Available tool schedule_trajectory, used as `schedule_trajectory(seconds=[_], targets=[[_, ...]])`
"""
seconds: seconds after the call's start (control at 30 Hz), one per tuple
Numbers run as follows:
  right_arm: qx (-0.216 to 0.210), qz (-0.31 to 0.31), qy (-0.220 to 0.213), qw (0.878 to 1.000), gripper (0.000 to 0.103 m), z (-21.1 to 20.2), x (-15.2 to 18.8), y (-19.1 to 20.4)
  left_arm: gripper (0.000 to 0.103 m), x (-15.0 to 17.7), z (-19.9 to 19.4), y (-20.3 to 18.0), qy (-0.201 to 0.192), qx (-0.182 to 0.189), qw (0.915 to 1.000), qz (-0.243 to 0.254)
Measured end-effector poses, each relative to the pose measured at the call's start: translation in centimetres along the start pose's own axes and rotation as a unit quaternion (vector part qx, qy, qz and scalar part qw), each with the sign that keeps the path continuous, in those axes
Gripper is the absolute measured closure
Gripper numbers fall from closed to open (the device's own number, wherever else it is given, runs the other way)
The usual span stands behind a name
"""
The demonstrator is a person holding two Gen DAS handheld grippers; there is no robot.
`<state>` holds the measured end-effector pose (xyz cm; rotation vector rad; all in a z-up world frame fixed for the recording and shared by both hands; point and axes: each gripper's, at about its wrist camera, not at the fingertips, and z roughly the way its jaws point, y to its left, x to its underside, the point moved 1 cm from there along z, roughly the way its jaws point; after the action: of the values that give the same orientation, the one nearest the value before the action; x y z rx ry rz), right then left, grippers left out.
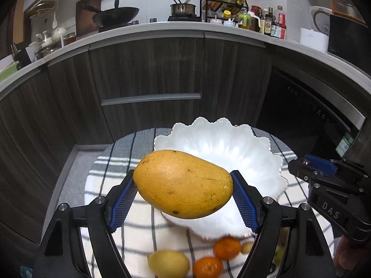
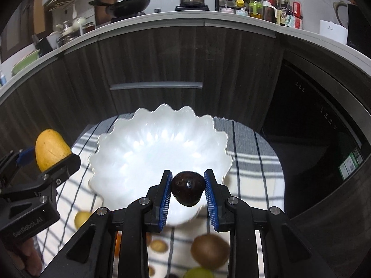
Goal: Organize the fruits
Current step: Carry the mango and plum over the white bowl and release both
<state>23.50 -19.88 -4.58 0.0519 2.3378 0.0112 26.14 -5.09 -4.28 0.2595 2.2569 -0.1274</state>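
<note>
My left gripper (image 1: 183,184) is shut on a yellow mango (image 1: 183,184), held sideways between its blue pads above the near rim of a white scalloped bowl (image 1: 231,148). My right gripper (image 2: 188,191) is shut on a small dark round fruit (image 2: 187,190), also over the near edge of the white bowl (image 2: 157,148), which has nothing in it. From the right wrist view the mango (image 2: 51,149) and the left gripper's finger appear at the left. In the left wrist view the right gripper (image 1: 301,164) shows at the right.
The bowl stands on a striped cloth (image 1: 111,166) over a round table. Below the grippers lie a lemon (image 1: 168,264), two mandarins (image 1: 226,247), a kiwi (image 2: 209,250) and other small fruits. Dark kitchen cabinets (image 1: 150,69) and a countertop with pans lie beyond.
</note>
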Motion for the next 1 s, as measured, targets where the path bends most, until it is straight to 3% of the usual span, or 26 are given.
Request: schedule_trajectory(seconds=[0.33,0.7,0.8,0.83,0.93,1.0], targets=[[0.002,0.027,0.027,0.999,0.074,6.0,-2.5,-0.8,0.024,-1.0,6.6,0.2,0.031,-0.015,0.9993,-0.012],[0.000,0.025,0.064,0.998,0.073,10.1,-2.1,-0.7,0.024,-0.3,9.2,0.6,0.060,-0.021,0.9978,-0.022],[0.004,0.021,0.066,0.998,0.072,10.4,-2.2,-0.6,0.012,-0.6,8.7,0.8,0.049,-0.031,0.9981,-0.019],[0.008,0.020,0.065,0.998,0.066,10.4,-2.3,-0.6,0.010,-0.7,8.5,0.9,0.047,-0.033,0.9982,-0.019],[0.031,0.023,0.051,0.998,0.032,9.8,-2.4,-0.8,0.007,-1.1,7.9,1.5,0.043,-0.043,0.9979,-0.021],[0.044,0.025,0.039,0.998,0.020,9.2,-2.5,-1.0,0.006,-1.3,7.4,1.7,0.038,-0.051,0.9977,-0.023]])
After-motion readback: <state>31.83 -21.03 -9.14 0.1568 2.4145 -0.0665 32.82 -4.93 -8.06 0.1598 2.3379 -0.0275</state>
